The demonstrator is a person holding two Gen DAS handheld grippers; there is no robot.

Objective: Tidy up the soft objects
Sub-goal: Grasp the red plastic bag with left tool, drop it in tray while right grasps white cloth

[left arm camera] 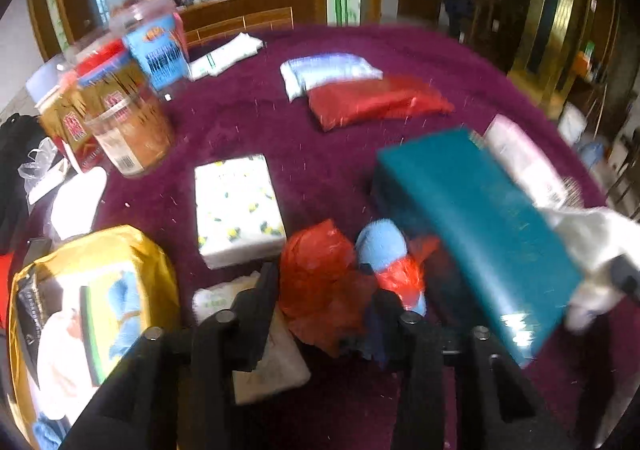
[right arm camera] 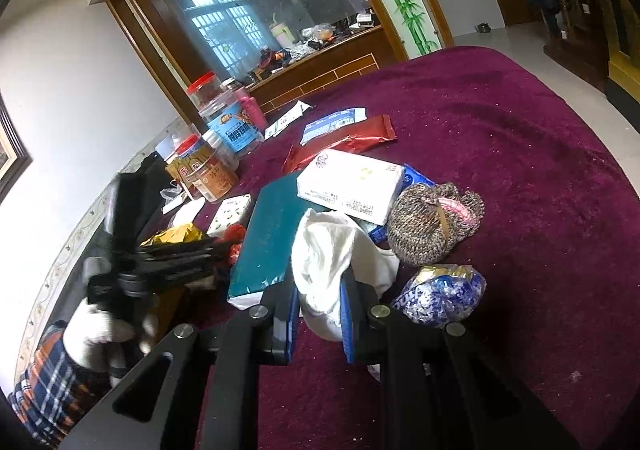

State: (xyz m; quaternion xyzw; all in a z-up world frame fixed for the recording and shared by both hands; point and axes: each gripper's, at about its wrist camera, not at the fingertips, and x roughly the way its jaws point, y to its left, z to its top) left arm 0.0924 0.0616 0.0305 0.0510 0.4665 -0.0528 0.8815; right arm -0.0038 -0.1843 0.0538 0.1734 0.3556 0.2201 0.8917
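My left gripper [left arm camera: 326,290] is shut on a crumpled red plastic bag [left arm camera: 318,278] that wraps a light blue soft roll [left arm camera: 382,242], low over the maroon tablecloth [left arm camera: 320,137]. My right gripper [right arm camera: 320,298] is shut on a white cloth [right arm camera: 332,254], which bulges up between its blue-padded fingers [right arm camera: 347,314]. That cloth also shows at the right edge of the left wrist view [left arm camera: 592,242]. A teal box [right arm camera: 268,234] lies just behind it; it also shows in the left wrist view [left arm camera: 480,226]. A knitted brown hat [right arm camera: 432,226] lies to the right.
Tissue packs [left arm camera: 238,205] [right arm camera: 352,185], red [left arm camera: 376,99] and blue-white [left arm camera: 328,69] flat packets, a yellow bag [left arm camera: 88,314] and a blue foil bag [right arm camera: 440,296] lie on the cloth. Plastic jars [left arm camera: 124,121] stand at the left. A wooden sideboard with mirror [right arm camera: 320,53] is behind.
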